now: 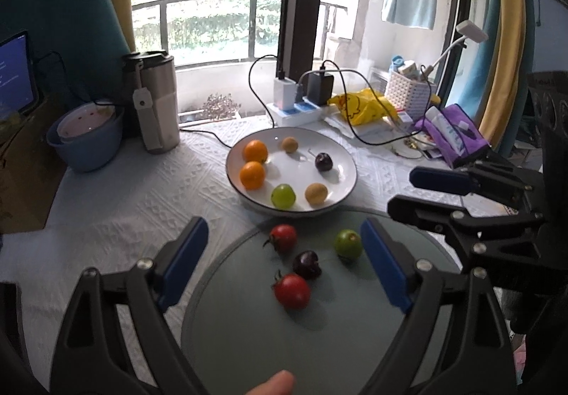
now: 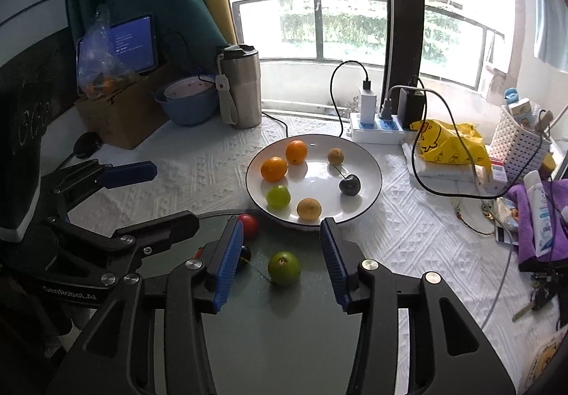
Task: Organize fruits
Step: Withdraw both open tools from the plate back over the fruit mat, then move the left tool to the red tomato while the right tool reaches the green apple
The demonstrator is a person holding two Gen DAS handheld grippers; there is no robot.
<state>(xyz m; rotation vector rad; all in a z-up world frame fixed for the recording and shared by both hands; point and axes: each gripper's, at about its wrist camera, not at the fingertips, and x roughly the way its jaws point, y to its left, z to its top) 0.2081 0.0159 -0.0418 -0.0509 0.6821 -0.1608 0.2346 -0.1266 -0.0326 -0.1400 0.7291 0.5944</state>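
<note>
A white plate [image 1: 340,150] holds two oranges [image 1: 254,150], two tan fruits [image 1: 316,193], a green fruit [image 1: 283,196] and a dark cherry [image 1: 323,161]. A round grey board [image 1: 248,334] in front carries two red tomatoes [image 1: 291,290], a dark cherry [image 1: 307,264] and a green fruit [image 1: 348,243]. My left gripper [image 1: 284,260] is open above the board, around the tomatoes and cherry. My right gripper [image 2: 282,261] is open, its jaws either side of the green fruit [image 2: 284,267], not touching it. It also shows in the left wrist view [image 1: 415,192].
A steel tumbler [image 1: 156,103] and blue bowl [image 1: 85,142] stand at the back left. A power strip with chargers [image 1: 301,103], a yellow bag [image 1: 362,107], a white basket [image 1: 408,93] and purple cloth [image 1: 451,135] crowd the back right.
</note>
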